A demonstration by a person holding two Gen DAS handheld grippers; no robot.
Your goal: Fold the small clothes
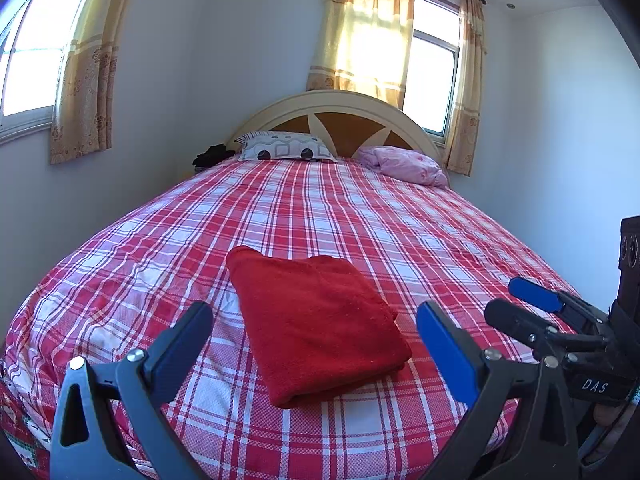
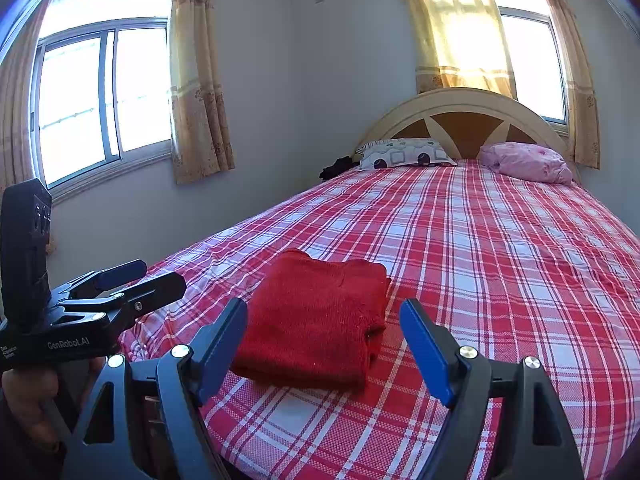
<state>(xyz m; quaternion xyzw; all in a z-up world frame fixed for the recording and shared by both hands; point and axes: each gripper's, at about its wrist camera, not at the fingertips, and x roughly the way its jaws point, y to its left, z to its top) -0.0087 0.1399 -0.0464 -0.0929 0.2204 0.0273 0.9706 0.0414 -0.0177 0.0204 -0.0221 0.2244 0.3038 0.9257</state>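
Note:
A red fleece cloth (image 1: 312,344) (image 2: 316,332) lies folded into a thick rectangle on the plaid bed sheet (image 1: 360,220) (image 2: 500,260), near the foot of the bed. My left gripper (image 1: 314,316) hovers just before it, open, its blue-padded fingers wide to either side with nothing gripped. My right gripper (image 2: 324,312) hangs the same way from the other side, open and empty. Each gripper shows in the other's view: the right one (image 1: 516,304) at the right edge, the left one (image 2: 162,274) at the left edge in a person's hand.
A patterned pillow (image 1: 286,146), a crumpled pink quilt (image 1: 404,164) and a dark bundle (image 1: 212,156) sit by the arched headboard (image 1: 340,108). Walls run close along both sides of the bed. Curtained windows (image 2: 104,100) are on the left and behind the headboard.

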